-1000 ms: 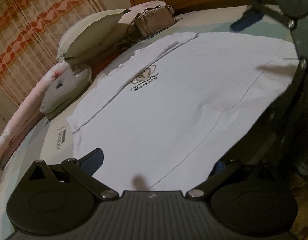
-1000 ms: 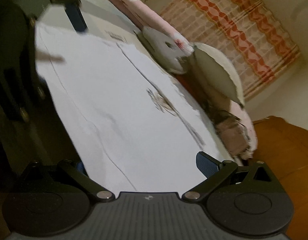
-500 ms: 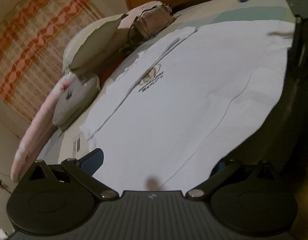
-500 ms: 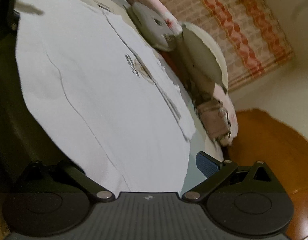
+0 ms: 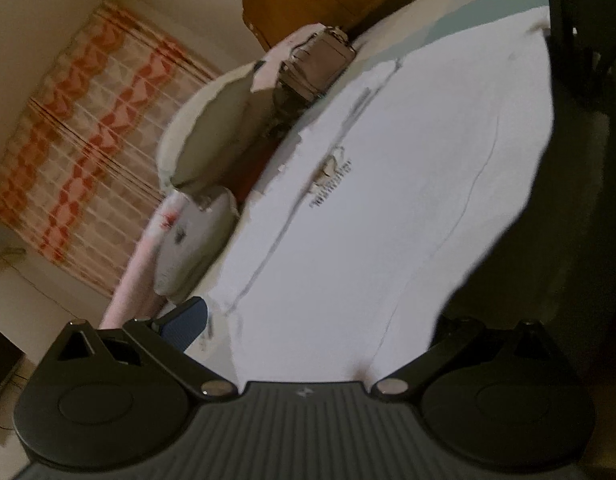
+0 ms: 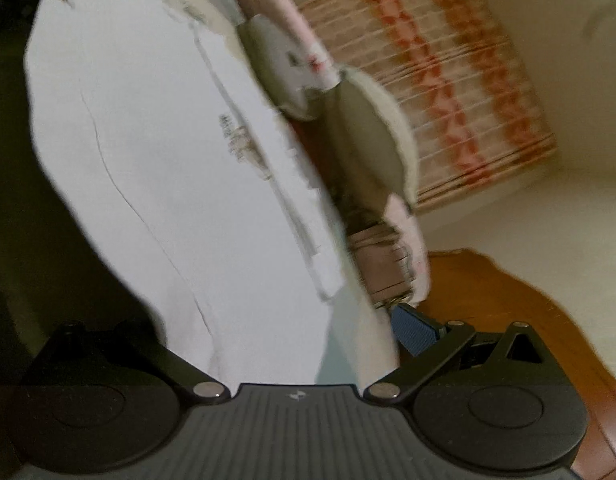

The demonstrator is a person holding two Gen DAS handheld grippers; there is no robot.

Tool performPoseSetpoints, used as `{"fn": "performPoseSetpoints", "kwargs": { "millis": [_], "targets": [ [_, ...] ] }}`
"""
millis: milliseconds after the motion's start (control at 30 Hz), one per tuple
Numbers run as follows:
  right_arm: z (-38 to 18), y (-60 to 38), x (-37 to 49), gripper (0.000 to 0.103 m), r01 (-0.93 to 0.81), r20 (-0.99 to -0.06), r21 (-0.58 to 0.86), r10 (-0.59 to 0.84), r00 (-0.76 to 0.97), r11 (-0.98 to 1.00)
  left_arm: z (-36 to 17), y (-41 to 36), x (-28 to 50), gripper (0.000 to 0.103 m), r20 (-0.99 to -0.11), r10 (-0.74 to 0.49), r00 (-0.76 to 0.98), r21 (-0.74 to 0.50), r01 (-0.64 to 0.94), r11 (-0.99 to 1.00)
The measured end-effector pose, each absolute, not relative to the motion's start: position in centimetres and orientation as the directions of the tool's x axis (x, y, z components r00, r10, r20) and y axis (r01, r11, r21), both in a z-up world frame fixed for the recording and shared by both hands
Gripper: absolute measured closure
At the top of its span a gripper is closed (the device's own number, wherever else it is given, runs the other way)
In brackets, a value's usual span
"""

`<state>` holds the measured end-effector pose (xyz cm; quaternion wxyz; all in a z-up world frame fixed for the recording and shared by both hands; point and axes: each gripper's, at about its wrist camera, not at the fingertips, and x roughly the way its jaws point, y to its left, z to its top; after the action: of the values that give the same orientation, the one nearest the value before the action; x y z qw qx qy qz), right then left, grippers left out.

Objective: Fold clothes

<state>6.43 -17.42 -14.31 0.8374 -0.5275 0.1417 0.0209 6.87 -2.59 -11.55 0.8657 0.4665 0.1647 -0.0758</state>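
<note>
My left gripper [image 5: 308, 320] and right gripper [image 6: 283, 320] each pinch a near corner of the white shirt [image 5: 388, 208] on the bed [image 5: 460, 20]. It looks soft, light and floppy, so corners hold best.

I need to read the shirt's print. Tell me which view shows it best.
The left wrist view: the print on the white shirt is larger and less smeared, though unreadable. The right wrist view shows it smaller and blurrier.
</note>
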Motion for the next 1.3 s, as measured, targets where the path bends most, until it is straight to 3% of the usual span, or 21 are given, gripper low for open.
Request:
{"fn": "performPoseSetpoints", "kwargs": {
  "millis": [300,1300],
  "targets": [
    [-13.7,-17.7,8.2,0.000,-0.081,-0.150,-0.899,-0.130,0.980,0.431,-10.0,-2.8,8.9,0.000,-0.281,0.030,0.959,0.813,0.221,0.539],
    [-10.8,-17.1,24.4,0.000,-0.033,-0.104,-0.899,-0.140,0.985,0.436,-7.3,-2.2,25.0,0.000,-0.263,-0.013,0.965,0.806,0.227,0.547]
  ]
}}
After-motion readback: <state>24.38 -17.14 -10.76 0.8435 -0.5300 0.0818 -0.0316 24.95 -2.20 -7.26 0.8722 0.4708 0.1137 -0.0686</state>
